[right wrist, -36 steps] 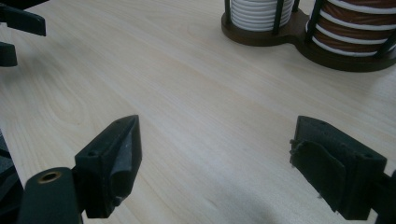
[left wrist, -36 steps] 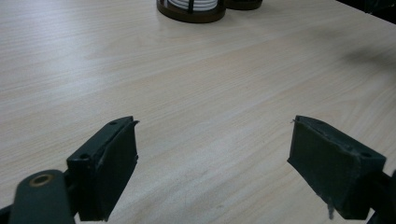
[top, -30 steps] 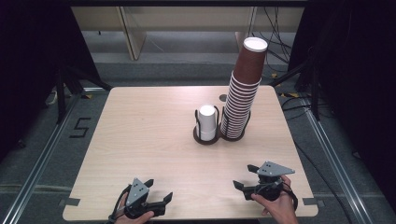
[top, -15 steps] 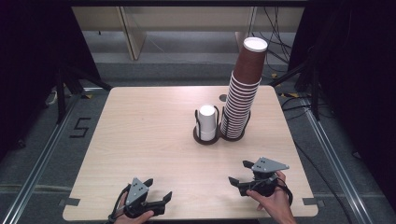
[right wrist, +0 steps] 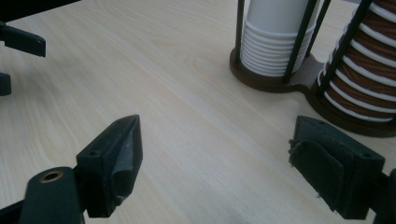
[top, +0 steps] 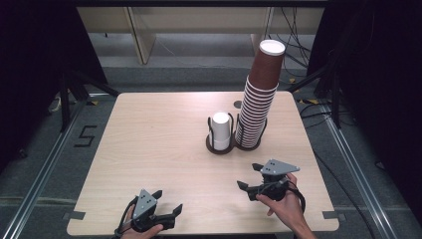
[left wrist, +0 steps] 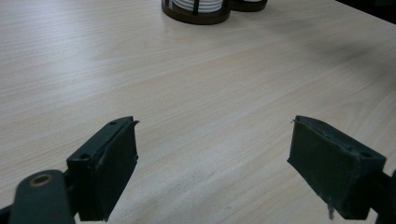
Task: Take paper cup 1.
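Grippers both spread, empty: left gripper [top: 169, 212] lower left, right gripper [top: 250, 175] lower right, jaws just closing slightly, near cups [top: 259, 107] on table [top: 149, 144].

The bench [top: 149, 149] is bright under soft light from above, while the room at 9 and 3 o'clock is very dark. The tall brown cup stack [top: 259, 107] looks a little fuzzy. In the gripper views, the near black fingers [left wrist: 109, 163] are blurry, and a faint grey shadow sits at 2 o'clock.
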